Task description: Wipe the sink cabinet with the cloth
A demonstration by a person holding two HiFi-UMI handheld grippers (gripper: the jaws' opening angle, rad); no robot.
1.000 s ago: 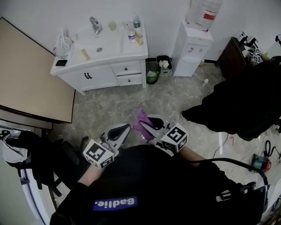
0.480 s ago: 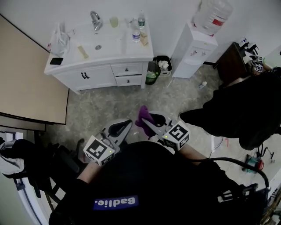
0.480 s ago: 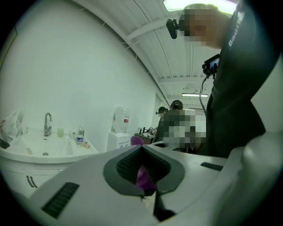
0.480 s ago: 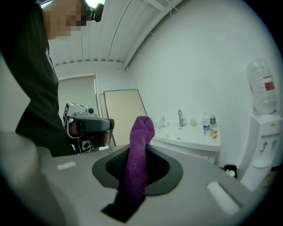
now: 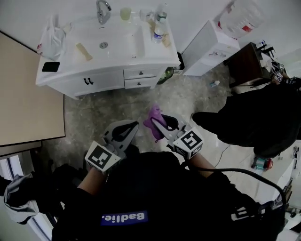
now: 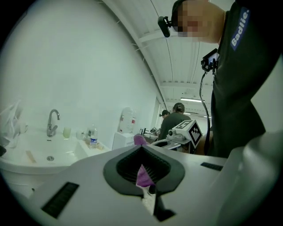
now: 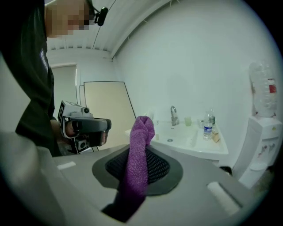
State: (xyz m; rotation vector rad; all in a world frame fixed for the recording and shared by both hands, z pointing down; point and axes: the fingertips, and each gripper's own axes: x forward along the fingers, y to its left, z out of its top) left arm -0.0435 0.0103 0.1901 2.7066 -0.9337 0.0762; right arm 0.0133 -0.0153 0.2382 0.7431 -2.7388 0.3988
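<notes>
The white sink cabinet (image 5: 106, 75) stands at the top of the head view, with a basin and faucet (image 5: 102, 8) on its counter. It also shows at the lower left of the left gripper view (image 6: 40, 154) and at mid right of the right gripper view (image 7: 190, 143). My right gripper (image 5: 154, 123) is shut on a purple cloth (image 5: 153, 117), which sticks up between its pads (image 7: 137, 145). My left gripper (image 5: 135, 125) hangs beside it, jaws together, holding nothing. Both hover over the grey floor, well short of the cabinet.
On the counter lie a plastic bag (image 5: 49, 40), a dark phone (image 5: 50, 67), a cup and bottles (image 5: 159, 32). A bin (image 5: 170, 73) and a water dispenser (image 5: 211, 44) stand right of the cabinet. Another person in black (image 5: 258, 113) is at the right. A beige panel (image 5: 23, 99) lies at the left.
The cabinet has shifted up and grown larger in the head view, so I have come closer. Both grippers keep the same pose, cloth still held.
</notes>
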